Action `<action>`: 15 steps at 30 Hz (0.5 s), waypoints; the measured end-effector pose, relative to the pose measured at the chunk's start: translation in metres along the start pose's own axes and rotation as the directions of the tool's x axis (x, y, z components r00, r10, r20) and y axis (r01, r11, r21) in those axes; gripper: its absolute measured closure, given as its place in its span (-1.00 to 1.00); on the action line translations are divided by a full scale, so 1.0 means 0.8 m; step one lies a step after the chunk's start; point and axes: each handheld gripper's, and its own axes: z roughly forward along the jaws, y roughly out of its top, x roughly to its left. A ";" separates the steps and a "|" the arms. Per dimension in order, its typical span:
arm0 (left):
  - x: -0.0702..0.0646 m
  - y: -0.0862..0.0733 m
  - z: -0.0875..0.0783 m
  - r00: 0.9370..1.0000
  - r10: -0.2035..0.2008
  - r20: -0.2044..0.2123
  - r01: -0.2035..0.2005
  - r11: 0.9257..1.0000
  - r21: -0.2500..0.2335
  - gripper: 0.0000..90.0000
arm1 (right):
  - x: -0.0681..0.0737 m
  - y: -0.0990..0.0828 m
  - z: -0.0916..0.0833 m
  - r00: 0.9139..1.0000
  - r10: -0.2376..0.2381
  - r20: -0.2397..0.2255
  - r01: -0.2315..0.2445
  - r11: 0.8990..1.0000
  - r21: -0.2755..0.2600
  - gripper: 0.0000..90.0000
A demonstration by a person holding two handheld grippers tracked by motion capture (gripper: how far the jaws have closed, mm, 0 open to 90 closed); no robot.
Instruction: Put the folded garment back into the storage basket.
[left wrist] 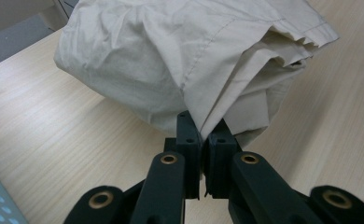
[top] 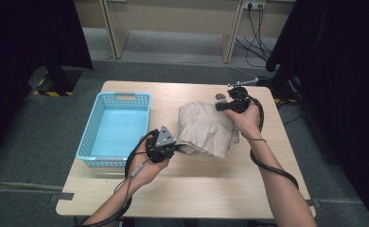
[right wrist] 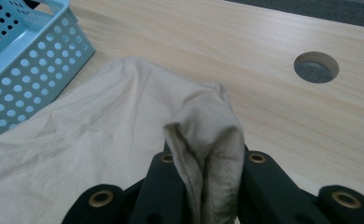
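A crumpled beige cloth lies folded on the wooden table, right of centre. My left gripper is at its near left corner. In the left gripper view the jaws are shut on a fold of the cloth, which bunches up beyond them. My right gripper is at the cloth's far right corner. In the right gripper view a hemmed edge of the cloth is pinched between its shut jaws and stands up as a small peak.
A light blue perforated plastic basket stands empty on the left part of the table; its corner is near the cloth. A round cable hole sits in the tabletop beyond the right gripper. Dark curtains flank the table.
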 end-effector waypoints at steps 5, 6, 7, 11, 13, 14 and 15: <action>0.003 0.001 -0.005 1.000 -0.001 -0.010 0.001 1.000 -0.008 0.93 | 0.004 0.004 -0.001 1.000 -0.007 -0.002 0.007 1.000 -0.008 0.88; 0.003 0.001 -0.007 1.000 -0.001 -0.012 0.001 1.000 -0.008 0.93 | 0.006 0.005 -0.001 1.000 -0.006 -0.002 0.006 1.000 -0.009 0.88; 0.004 0.001 -0.008 1.000 -0.002 -0.014 0.001 1.000 -0.012 0.93 | 0.007 0.006 -0.001 1.000 -0.005 -0.005 0.005 1.000 -0.011 0.88; 0.007 0.000 -0.012 1.000 -0.006 -0.024 0.006 1.000 -0.014 0.93 | 0.010 0.009 0.000 1.000 -0.004 -0.010 0.004 1.000 -0.013 0.88; 0.009 -0.001 -0.015 1.000 -0.011 -0.024 0.010 1.000 -0.015 0.93 | 0.012 0.010 0.000 1.000 -0.009 -0.014 0.009 1.000 -0.016 0.88; 0.010 -0.001 -0.016 1.000 -0.010 -0.028 0.010 1.000 -0.016 0.93 | 0.013 0.011 0.001 1.000 -0.010 -0.014 0.010 1.000 -0.016 0.88; 0.011 -0.002 -0.017 1.000 -0.012 -0.029 0.012 1.000 -0.017 0.93 | 0.014 0.012 0.001 1.000 -0.015 -0.015 0.014 1.000 -0.017 0.88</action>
